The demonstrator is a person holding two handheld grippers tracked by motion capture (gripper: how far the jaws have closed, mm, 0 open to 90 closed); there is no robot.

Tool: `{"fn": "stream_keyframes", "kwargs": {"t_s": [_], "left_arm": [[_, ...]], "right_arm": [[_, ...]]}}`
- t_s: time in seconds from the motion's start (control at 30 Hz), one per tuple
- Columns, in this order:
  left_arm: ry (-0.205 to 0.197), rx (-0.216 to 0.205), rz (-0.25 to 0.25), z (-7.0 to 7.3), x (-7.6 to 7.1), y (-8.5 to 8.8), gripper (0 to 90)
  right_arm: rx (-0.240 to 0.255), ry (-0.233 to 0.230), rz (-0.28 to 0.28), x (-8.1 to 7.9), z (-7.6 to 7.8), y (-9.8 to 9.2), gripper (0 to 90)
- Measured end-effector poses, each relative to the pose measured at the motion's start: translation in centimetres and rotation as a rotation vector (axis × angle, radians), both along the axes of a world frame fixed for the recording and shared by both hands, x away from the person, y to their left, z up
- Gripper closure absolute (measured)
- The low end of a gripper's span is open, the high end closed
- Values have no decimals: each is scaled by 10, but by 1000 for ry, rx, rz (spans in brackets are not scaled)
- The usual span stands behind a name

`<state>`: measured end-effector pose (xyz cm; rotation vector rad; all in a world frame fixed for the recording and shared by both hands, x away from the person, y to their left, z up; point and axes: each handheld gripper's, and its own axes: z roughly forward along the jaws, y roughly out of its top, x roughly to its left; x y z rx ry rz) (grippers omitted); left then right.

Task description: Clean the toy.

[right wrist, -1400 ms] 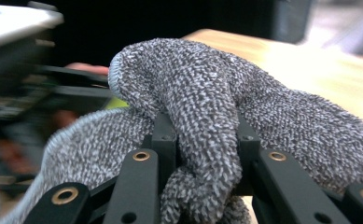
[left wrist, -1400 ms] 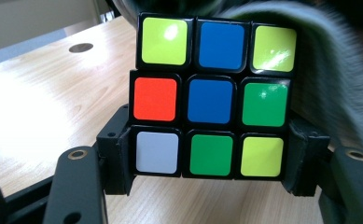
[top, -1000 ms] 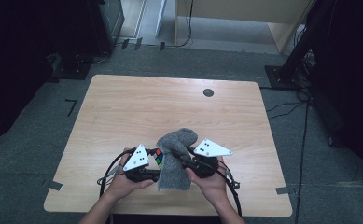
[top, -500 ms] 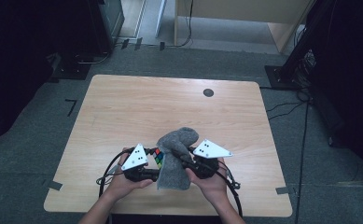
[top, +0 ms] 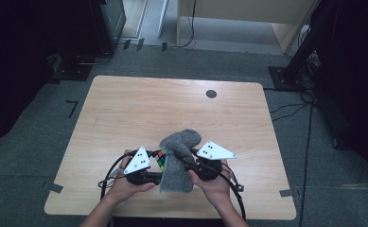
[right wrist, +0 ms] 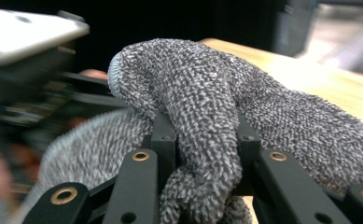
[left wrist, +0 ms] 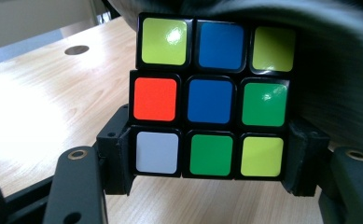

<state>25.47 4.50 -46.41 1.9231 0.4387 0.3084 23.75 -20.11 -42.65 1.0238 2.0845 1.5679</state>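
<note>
Between left hand-held gripper (left wrist: 207, 186) jaws, puzzle cube (left wrist: 212, 98); grey cloth (right wrist: 202, 126) clamped by right hand-held gripper (right wrist: 207, 154)

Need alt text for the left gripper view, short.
A scrambled puzzle cube is clamped between the left gripper's two black jaws, its near face showing yellow, blue, orange, green and white stickers. Grey knitted cloth drapes over the cube's top and right side, above a light wooden table.

Light wooden surface (top: 139, 113) with a dark round hole (top: 211, 93) at far right; grey cloth (top: 177, 163) resting at near edge.
</note>
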Motion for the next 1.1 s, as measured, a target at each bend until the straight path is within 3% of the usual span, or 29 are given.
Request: {"fn": "stream_keyframes", "kwargs": {"t_s": [0.07,0.13,0.3,0.4,0.53,0.6,0.73,0.83,1.0,1.1], "left_arm": [[0,-3,0,0,1,1,341],[3,-7,-1,0,1,1,340],[8,13,-2,-3,0,-3,340],[-2,5,-5,-1,-1,-2,340],[-5,-14,-10,1,-1,0,340],[0,-23,-14,1,-1,0,340],[4,4,-5,-1,0,-3,340],[-3,7,-6,-1,-2,-3,340],[-5,-15,-3,2,-1,1,340],[1,-25,-5,2,0,1,340]], "right_arm": [[13,42,-43,6,-7,-9,704],[21,54,-53,7,-7,-12,704],[33,-17,54,-6,4,6,703],[33,-16,57,-6,5,7,703],[43,26,-22,4,-6,-7,706],[41,32,-33,4,-6,-10,706],[54,-11,36,-5,3,1,705],[7,-57,46,-12,8,12,705],[21,15,-43,1,-4,-5,705],[25,29,-52,3,-5,-8,705]]}}
